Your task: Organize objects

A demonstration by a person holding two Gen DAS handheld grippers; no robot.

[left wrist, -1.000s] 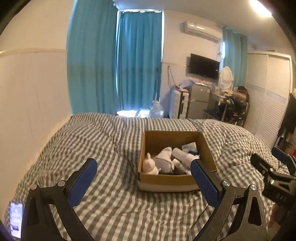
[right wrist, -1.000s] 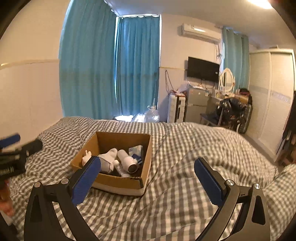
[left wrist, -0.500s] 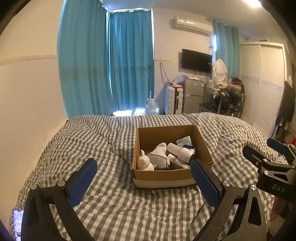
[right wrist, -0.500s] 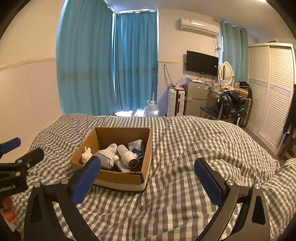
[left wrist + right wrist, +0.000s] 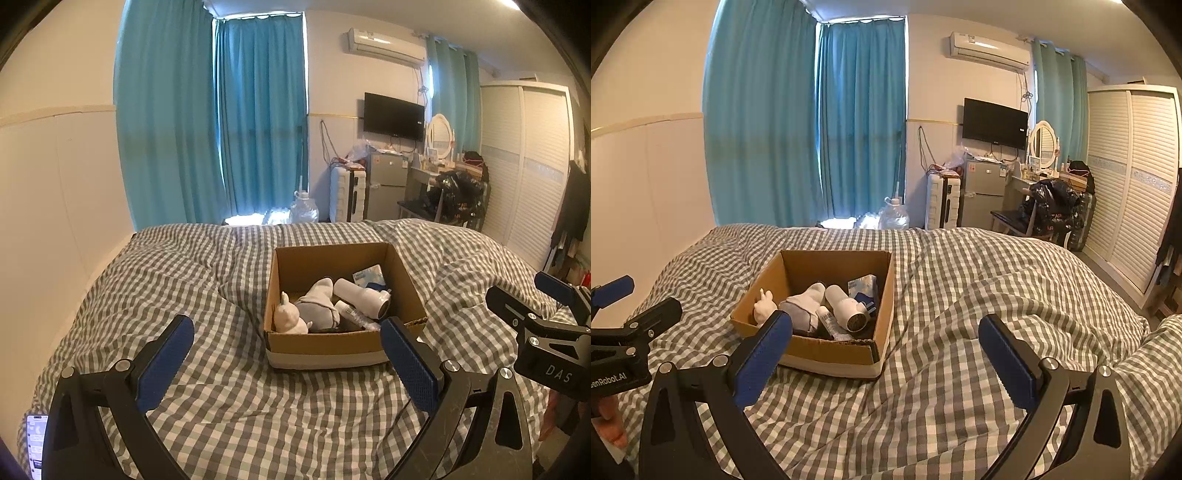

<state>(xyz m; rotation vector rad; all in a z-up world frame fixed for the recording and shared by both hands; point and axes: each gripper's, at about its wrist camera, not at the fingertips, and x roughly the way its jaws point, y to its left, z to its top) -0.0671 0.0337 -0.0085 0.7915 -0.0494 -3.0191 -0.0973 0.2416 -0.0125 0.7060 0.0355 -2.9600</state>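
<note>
- The left gripper (image 5: 286, 363) is spread wide with nothing between its blue pads, hovering above the checked bed cover (image 5: 207, 280); the cardboard box (image 5: 325, 341) sits on the cover just beyond and slightly right of its midline, with the right pad overlapping the box's near right corner in this view.
- The right gripper (image 5: 884, 356) is likewise wide open and empty; the box (image 5: 831, 352) lies ahead and to its left, its near left corner behind the left pad.
- The box rests near the middle of the bed, well clear of the cover's edges, top open.
- Inside the box: a small white plush toy (image 5: 290, 317) in the near left corner, a grey and white sock (image 5: 319, 301) beside it, a white hair dryer (image 5: 847, 308) lying on its side toward the right, a small white tube (image 5: 831, 325) at the near wall, and a light blue packet (image 5: 864, 286) toward the far right corner.
- A phone (image 5: 37, 443) lies at the cover's near left edge.
</note>
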